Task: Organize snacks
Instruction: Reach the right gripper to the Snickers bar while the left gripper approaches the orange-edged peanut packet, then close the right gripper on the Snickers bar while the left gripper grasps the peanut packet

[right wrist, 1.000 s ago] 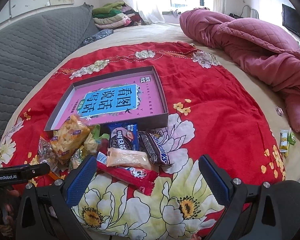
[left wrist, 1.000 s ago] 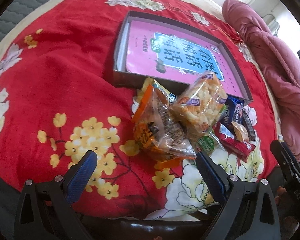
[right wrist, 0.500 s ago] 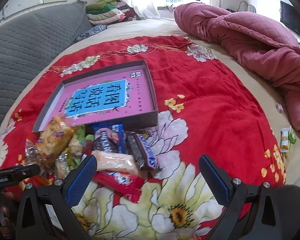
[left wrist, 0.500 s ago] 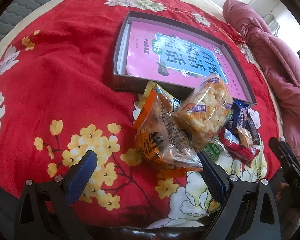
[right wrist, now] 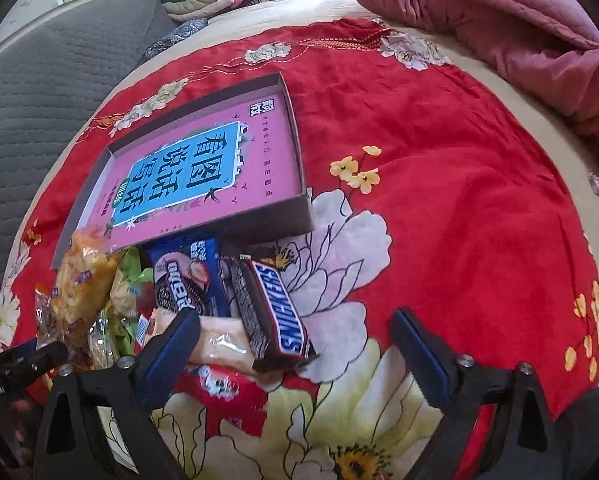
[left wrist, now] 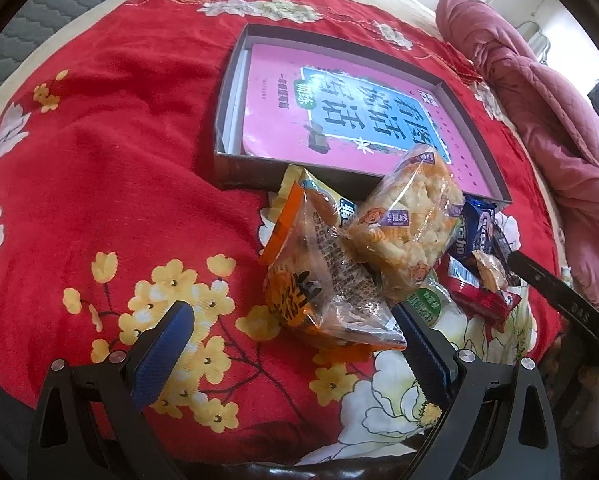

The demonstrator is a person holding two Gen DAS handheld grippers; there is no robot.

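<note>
While the left claw is gaping beside a snack bag, the right claw — just narrowing, gripping nothing — is straddling a chocolate bar.

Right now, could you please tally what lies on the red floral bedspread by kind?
Shallow grey cardboard box: 1
Pink book inside it: 1
Wrapped snack packets in the pile: about 8
Total: about 10

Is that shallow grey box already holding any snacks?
No. The grey box holds only a pink book; the snack pile lies outside on the red cover against its near wall.
</note>
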